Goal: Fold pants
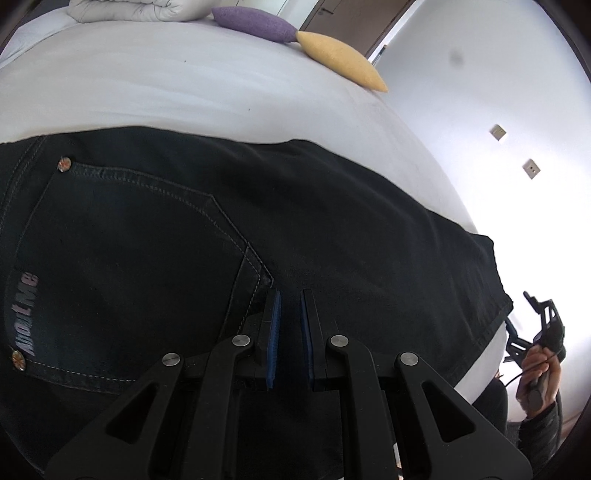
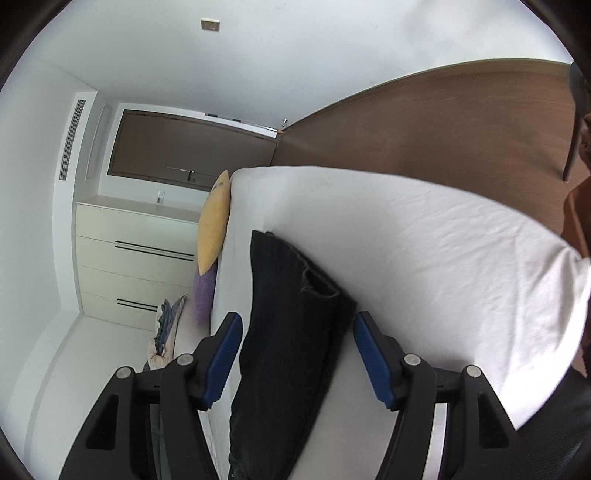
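On the white bed (image 1: 184,92), black jeans (image 1: 332,229) laid flat, mid-fold: left tool (image 1: 290,295) nearly clenched, seemingly empty; right tool (image 2: 297,321) released, next gripping the hem.

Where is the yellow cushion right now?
The yellow cushion lies at the far edge of the white bed, beside the purple cushion, beyond the black pants in the left wrist view.

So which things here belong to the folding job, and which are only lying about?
For the job: pants, left gripper, right gripper, bed.
Lying about: purple pillow, yellow pillow, folded duvet, drawers.
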{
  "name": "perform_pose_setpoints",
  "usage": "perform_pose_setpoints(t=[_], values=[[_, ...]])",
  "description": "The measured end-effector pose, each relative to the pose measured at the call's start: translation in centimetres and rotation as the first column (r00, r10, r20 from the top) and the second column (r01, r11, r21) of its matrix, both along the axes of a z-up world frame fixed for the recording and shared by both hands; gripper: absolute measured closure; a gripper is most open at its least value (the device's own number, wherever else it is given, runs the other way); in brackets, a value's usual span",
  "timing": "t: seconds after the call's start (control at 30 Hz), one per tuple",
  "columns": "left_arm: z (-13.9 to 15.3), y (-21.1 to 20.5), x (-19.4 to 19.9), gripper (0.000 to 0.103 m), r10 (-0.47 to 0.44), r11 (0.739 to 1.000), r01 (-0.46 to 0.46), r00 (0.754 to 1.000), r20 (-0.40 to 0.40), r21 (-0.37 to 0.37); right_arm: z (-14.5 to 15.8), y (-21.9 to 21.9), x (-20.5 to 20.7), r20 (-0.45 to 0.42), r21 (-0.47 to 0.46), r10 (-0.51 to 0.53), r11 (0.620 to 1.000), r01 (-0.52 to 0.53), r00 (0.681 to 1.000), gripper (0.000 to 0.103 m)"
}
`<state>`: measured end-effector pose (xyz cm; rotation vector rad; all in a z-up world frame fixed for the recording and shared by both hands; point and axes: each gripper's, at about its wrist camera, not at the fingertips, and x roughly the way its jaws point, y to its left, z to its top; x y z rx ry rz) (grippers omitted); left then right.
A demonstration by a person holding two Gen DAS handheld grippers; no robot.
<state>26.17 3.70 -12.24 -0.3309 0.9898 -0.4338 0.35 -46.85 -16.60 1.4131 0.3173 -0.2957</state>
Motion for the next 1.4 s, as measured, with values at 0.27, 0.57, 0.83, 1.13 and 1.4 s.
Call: perform_pose_setpoints(t=[0.27, 0.57, 0.83, 1.13, 1.4], values=[[-1.6, -0.2, 0.3, 0.093, -0.004, 1.000, 0.004, 1.000, -0.017, -0.028, -1.2, -1.2, 0.8, 0.028, 0.007, -0.001, 1.000, 0.001, 1.000, 0.058], [-1.9, -0.5, 0.1, 0.093, -0.003, 1.000, 0.003, 1.000, -0.012, -0.025, 0.1, -0.5, 1.6, -0.042, -0.093, 0.029, 0.995, -0.033, 0.999, 0.091], [-1.2, -1.6, -0.1, 0.093, 0.015, 0.999, -0.016, 1.000, -0.022, -0.041, 7.9, 16.6, 9.3, -0.333, -0.631, 0.343, 0.611, -0.478, 0.878, 0.091], [0.3, -4.3, -0.1, 0.006, 0.005, 0.975, -0.011, 1.000, -0.029, -0.220, 2.4, 27.0, 13.4, -0.626, -0.717, 0.224, 0.213, -0.664, 0.747, 0.091], [1.3, -10.3, 2.9, 0.006, -0.152, 0.926, 0.101, 0.982, -0.114, -0.365, 4.3, 30.8, 12.0, -0.610, -0.778, 0.151, 0.070, -0.624, 0.778, 0.090]])
